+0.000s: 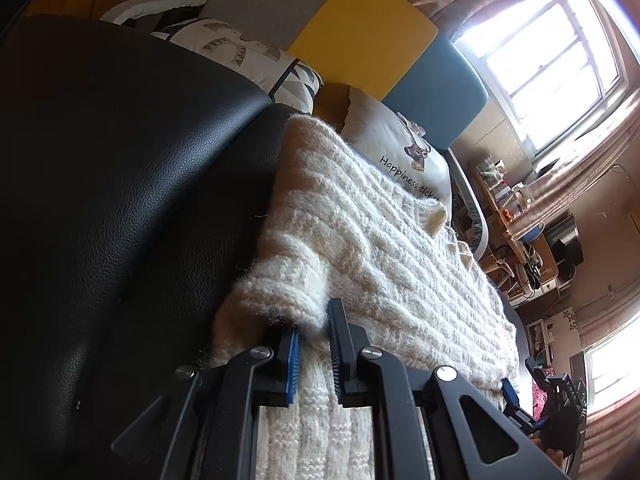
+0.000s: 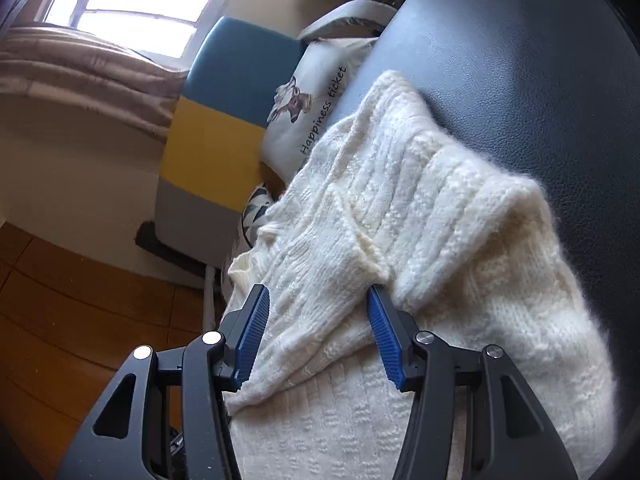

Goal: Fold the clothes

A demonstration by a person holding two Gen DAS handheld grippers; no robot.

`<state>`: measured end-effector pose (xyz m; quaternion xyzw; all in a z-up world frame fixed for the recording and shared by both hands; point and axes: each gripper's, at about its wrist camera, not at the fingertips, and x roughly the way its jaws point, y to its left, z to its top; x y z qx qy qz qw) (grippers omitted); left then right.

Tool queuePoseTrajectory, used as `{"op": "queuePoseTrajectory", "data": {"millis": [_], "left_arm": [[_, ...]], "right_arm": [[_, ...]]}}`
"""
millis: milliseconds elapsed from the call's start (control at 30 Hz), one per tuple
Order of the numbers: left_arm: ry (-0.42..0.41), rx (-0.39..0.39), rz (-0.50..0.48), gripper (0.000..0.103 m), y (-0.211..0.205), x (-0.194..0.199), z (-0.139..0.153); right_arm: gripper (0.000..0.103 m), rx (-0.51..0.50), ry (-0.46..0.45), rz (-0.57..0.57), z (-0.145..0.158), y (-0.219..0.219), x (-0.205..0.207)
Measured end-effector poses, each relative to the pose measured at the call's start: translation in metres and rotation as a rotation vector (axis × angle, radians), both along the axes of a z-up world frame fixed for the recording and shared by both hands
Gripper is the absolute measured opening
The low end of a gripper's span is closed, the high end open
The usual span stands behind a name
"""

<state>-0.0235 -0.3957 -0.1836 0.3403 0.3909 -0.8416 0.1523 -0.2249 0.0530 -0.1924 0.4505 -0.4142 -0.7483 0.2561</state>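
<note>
Left wrist view shows the left tongs [image 1: 312, 332] clamped on a bunched fold of the cream knit sweater [image 1: 384, 248], which lies spread over a black leather seat [image 1: 120, 168] beside a printed pillow [image 1: 404, 152]. Right wrist view shows the right tongs [image 2: 316, 320] parted, pads clear of the knit lying between them.

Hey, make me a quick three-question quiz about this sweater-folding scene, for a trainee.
1. True or false: the left claw pinches a fold of the cream sweater.
2. The sweater lies on: A) a glass table, B) a black leather surface, C) a carpet.
3. Fill in: the right claw stands ____, its pads not clamping the knit.
Key: 1 true; 2 B; 3 open.
</note>
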Motion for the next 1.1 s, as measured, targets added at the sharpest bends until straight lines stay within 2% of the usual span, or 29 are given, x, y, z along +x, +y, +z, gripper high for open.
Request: {"op": "queuePoseTrajectory", "data": {"millis": [67,100,167,267,433,533,667,733,833,867,1000,1067,1100], "left_arm": [[-0.001,-0.013,-0.003,0.012,0.001,-0.001,0.000],[-0.003,-0.023,-0.006,0.012,0.002,-0.002,0.000],[-0.006,-0.042,-0.011,0.012,0.004,-0.002,0.001],[-0.006,-0.050,-0.008,0.012,0.005,-0.002,0.002],[0.018,-0.075,0.017,0.012,0.007,0.004,0.001],[0.018,-0.080,0.012,0.012,0.008,0.003,-0.001],[0.008,-0.092,-0.007,0.012,0.009,0.003,0.001],[0.006,-0.105,-0.014,0.012,0.010,0.003,0.002],[0.002,-0.107,-0.019,0.012,0.012,0.005,0.001],[0.003,-0.103,-0.018,0.012,0.011,0.005,0.001],[-0.006,-0.104,-0.023,0.015,0.011,0.004,0.002],[-0.013,-0.112,-0.037,0.018,0.012,0.004,0.004],[-0.017,-0.118,-0.044,0.018,0.012,0.004,0.005]], "right_arm": [[0.053,0.036,0.019,0.002,0.002,-0.005,-0.003],[0.037,0.090,0.035,0.009,0.006,-0.009,-0.004],[0.011,0.205,0.074,0.028,0.015,-0.020,-0.010],[0.008,0.317,0.142,0.061,0.032,-0.031,-0.014],[0.008,0.352,0.299,0.090,0.072,-0.032,-0.010],[0.008,0.411,0.242,0.101,0.052,-0.032,-0.020],[0.008,0.384,0.140,0.096,0.015,-0.022,-0.025],[0.008,0.368,0.162,0.095,0.021,-0.020,-0.022],[0.008,0.341,0.273,0.109,0.052,-0.021,-0.016],[0.008,0.360,0.276,0.113,0.054,-0.023,-0.016],[0.008,0.492,0.142,0.129,0.024,-0.029,-0.027],[0.012,0.432,0.132,0.110,0.015,-0.023,-0.026],[0.019,0.411,0.125,0.107,0.017,-0.020,-0.026]]}}
